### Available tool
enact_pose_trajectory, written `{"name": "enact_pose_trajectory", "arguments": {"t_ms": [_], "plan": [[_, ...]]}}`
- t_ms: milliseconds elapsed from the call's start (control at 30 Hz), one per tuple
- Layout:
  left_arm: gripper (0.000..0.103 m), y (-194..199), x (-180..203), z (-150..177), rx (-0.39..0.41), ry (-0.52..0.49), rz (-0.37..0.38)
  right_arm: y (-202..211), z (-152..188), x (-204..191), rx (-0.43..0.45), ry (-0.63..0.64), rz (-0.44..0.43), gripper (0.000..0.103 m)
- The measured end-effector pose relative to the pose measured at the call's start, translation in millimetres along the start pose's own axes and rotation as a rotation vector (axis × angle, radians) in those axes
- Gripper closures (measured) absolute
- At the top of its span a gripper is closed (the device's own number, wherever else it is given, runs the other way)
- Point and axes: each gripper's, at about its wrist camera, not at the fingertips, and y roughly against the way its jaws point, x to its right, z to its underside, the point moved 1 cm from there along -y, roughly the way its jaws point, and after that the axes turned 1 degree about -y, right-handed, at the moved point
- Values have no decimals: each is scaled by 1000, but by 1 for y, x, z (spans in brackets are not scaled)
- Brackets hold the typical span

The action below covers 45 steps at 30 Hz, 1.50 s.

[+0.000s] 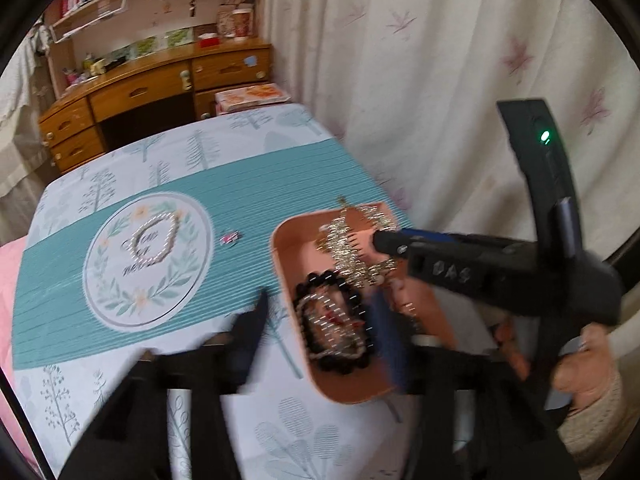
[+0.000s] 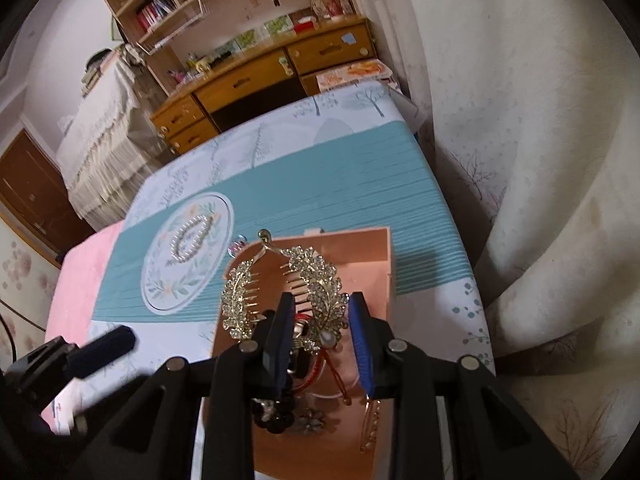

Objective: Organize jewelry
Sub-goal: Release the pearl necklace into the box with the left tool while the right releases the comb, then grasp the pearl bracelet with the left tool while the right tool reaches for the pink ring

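A peach tray (image 1: 285, 240) sits on the patterned tablecloth at the right. In it lie a black bead bracelet (image 1: 316, 284), a silvery chain and a red cord (image 2: 334, 372). My left gripper (image 1: 320, 300) is open and straddles the bracelet, one finger (image 1: 252, 328) outside the tray and the other inside. My right gripper (image 2: 321, 298) is shut on a gold rhinestone leaf hair claw (image 2: 240, 300), which hangs over the tray (image 2: 380, 248). A pearl bracelet (image 1: 156, 240) lies on the round printed emblem. A small pink piece (image 1: 229, 237) lies between the emblem and the tray.
A gold hairpin (image 2: 370, 424) lies in the tray's near right corner. A floral curtain (image 1: 440, 60) hangs close on the right. Beyond the table's far edge stands a wooden desk (image 1: 140, 92) with shelves. Pink cloth (image 2: 76, 280) borders the table on the left.
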Motion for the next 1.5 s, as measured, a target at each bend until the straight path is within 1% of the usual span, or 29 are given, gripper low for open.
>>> {"name": "enact_pose_trajectory", "arguments": {"t_ms": [33, 67, 100, 133, 167, 233, 300, 367, 433, 600, 667, 733, 833, 1000, 1133, 1267, 1300, 1333, 1433, 1500], "plan": [[26, 0, -2, 1, 7, 4, -14, 0, 1, 0, -2, -3, -1, 75], [23, 0, -5, 5, 22, 6, -48, 0, 1, 1, -1, -6, 1, 75], [19, 1, -8, 6, 27, 6, -66, 1, 2, 1, 1, -8, 3, 75], [16, 0, -12, 9, 27, 9, -104, 3, 4, 0, 4, -10, 5, 75], [11, -1, -16, 10, 24, 18, -125, 5, 4, -1, 7, -13, 5, 75], [11, -2, -26, 13, 19, 50, -146, 9, 8, -3, 17, -12, 1, 74], [11, -4, -36, 15, 9, 90, -151, 14, 11, -6, 30, -10, 3, 74], [10, -5, -47, 19, -4, 131, -176, 18, 14, -9, 35, -7, 1, 74], [10, -6, -51, 22, -10, 147, -198, 19, 16, -11, 32, -6, -2, 74], [10, -2, -55, 31, 5, 135, -266, 20, 20, -18, 24, 7, 2, 74], [10, -1, -54, 33, 0, 113, -302, 20, 21, -23, 21, 13, 1, 74], [10, -2, -52, 33, -15, 96, -321, 21, 21, -28, 19, 26, 3, 74], [10, -2, -50, 35, -34, 55, -321, 22, 21, -37, 23, 44, 2, 74], [10, 10, -55, 33, 6, 52, -344, 27, 17, -54, 34, 77, -1, 74], [10, 28, -64, 23, 83, 80, -344, 35, 8, -71, 56, 119, 1, 74], [10, 53, -76, 7, 186, 108, -380, 40, -4, -85, 59, 142, -27, 74], [10, 59, -79, 3, 195, 111, -380, 42, -8, -89, 62, 148, -34, 74], [10, 61, -82, -1, 195, 113, -377, 44, -13, -93, 68, 155, -40, 74], [10, 66, -96, -16, 151, 123, -330, 51, -26, -105, 81, 171, -58, 74], [10, 67, -113, -26, 123, 168, -290, 55, -35, -113, 90, 179, -69, 74]]}}
